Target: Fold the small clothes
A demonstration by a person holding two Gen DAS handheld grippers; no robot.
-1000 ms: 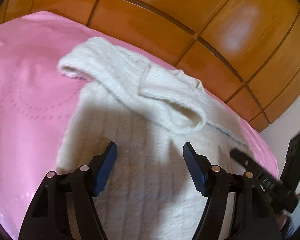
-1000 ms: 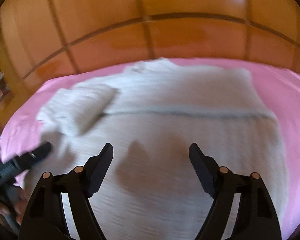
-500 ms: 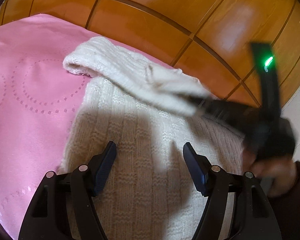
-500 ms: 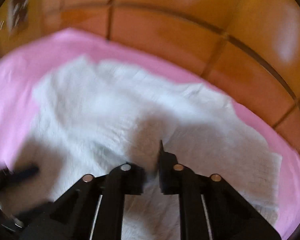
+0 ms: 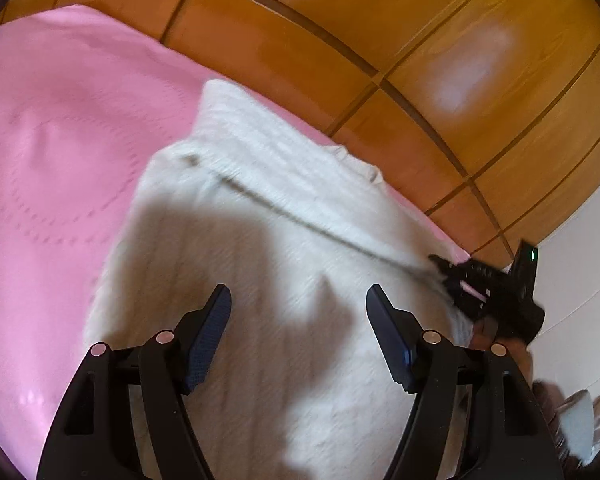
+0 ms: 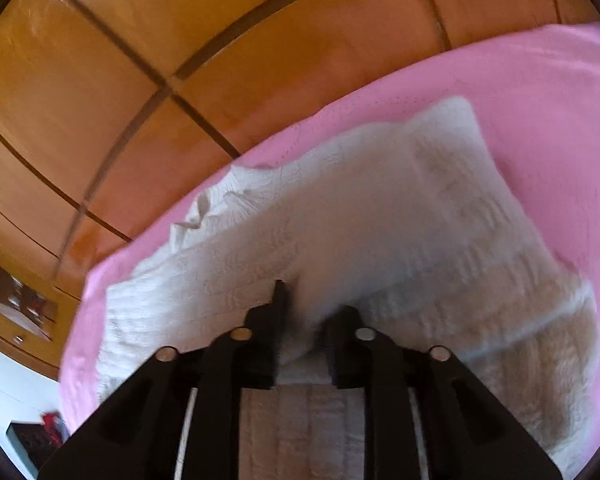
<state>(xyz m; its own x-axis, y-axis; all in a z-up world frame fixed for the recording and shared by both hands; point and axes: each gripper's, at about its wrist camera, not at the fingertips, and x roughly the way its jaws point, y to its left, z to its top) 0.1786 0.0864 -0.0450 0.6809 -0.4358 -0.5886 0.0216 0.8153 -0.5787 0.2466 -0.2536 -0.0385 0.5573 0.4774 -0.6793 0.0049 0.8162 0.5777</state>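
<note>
A cream knitted sweater (image 5: 284, 240) lies on a pink bedspread (image 5: 52, 152), its sleeve folded across the body. My left gripper (image 5: 298, 320) is open and empty, hovering over the sweater's lower body. My right gripper (image 6: 306, 320) is shut on the sweater (image 6: 380, 216), pinching a fold of knit between its fingers and holding it over the body. The right gripper also shows in the left wrist view (image 5: 488, 292) at the sweater's right edge.
Orange wooden wardrobe panels (image 5: 380, 40) stand close behind the bed. A white wall (image 5: 580, 288) is to the right. Pink bedspread (image 6: 540, 92) shows on either side of the sweater.
My right gripper went from open to shut on a fold of the sweater and has carried it across to the sweater's right side. The left gripper has stayed open over the body.
</note>
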